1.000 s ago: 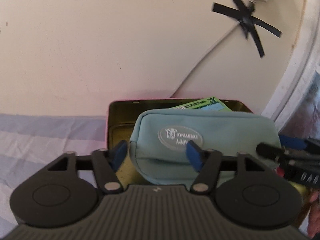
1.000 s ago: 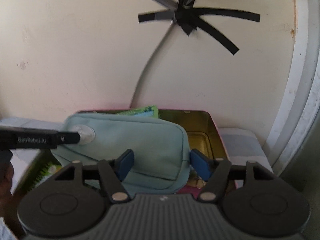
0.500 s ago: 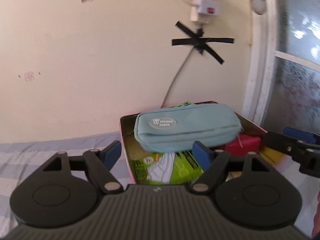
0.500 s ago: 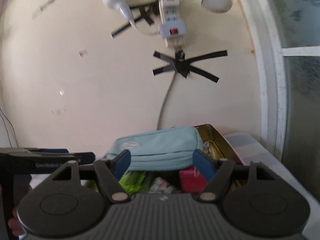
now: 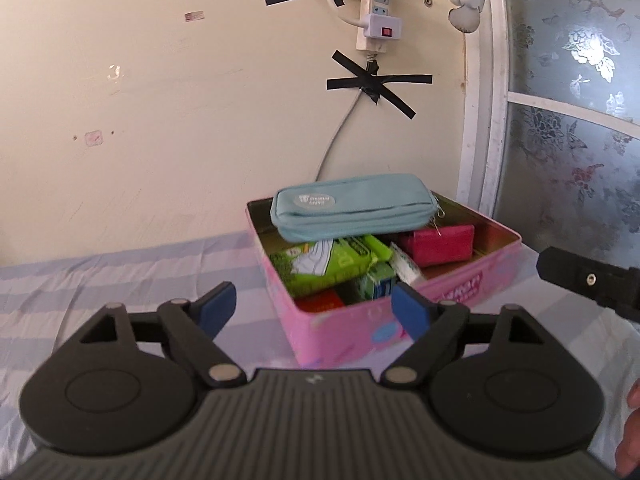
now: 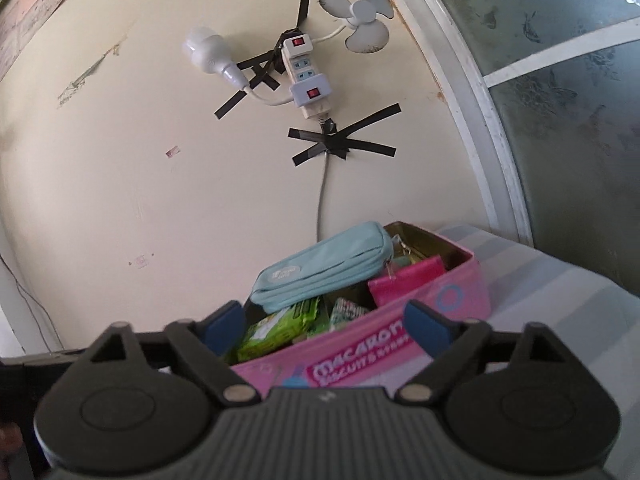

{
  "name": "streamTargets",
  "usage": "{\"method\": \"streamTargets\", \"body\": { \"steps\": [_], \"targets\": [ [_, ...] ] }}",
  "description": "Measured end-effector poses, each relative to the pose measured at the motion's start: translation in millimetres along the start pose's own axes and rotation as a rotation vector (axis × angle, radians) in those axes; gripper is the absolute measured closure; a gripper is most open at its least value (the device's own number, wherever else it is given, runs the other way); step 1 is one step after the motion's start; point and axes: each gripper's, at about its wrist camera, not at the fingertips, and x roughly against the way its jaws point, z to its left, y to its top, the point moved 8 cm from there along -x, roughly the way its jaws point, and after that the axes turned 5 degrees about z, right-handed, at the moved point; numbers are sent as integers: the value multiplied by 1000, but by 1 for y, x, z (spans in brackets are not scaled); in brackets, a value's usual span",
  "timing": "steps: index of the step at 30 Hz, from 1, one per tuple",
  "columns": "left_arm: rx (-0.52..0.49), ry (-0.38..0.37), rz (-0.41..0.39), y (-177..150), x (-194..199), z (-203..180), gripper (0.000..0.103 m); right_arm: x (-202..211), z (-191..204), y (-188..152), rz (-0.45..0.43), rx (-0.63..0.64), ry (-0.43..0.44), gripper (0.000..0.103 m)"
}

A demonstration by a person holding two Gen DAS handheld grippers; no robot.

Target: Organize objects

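Left wrist view: the left gripper (image 5: 314,307) is hanging with its jaws spread wide and nothing between them, short of the pink tin (image 5: 452,296) that's sitting on the striped sheet (image 5: 120,276). The blue pouch (image 5: 354,210) is lying on top of the stuff in the tin, over a green packet (image 5: 324,262) and next to a red pouch (image 5: 438,242).

Right wrist view: the right gripper (image 6: 330,326) is also gaping open and empty, near the tin's (image 6: 400,344) front side. The blue pouch (image 6: 324,270) is resting tilted across the contents. A power strip (image 6: 306,76) is taped to the wall.
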Motion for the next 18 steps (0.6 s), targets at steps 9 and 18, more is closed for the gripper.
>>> {"method": "streamTargets", "body": {
  "steps": [9,18],
  "targets": [
    [-1,18,14,-29,24,6,0,21,21,-20,5,6,9,3],
    [23,27,54,-46,29,13,0,24,33,-26,18,17,1,1]
  ]
}}
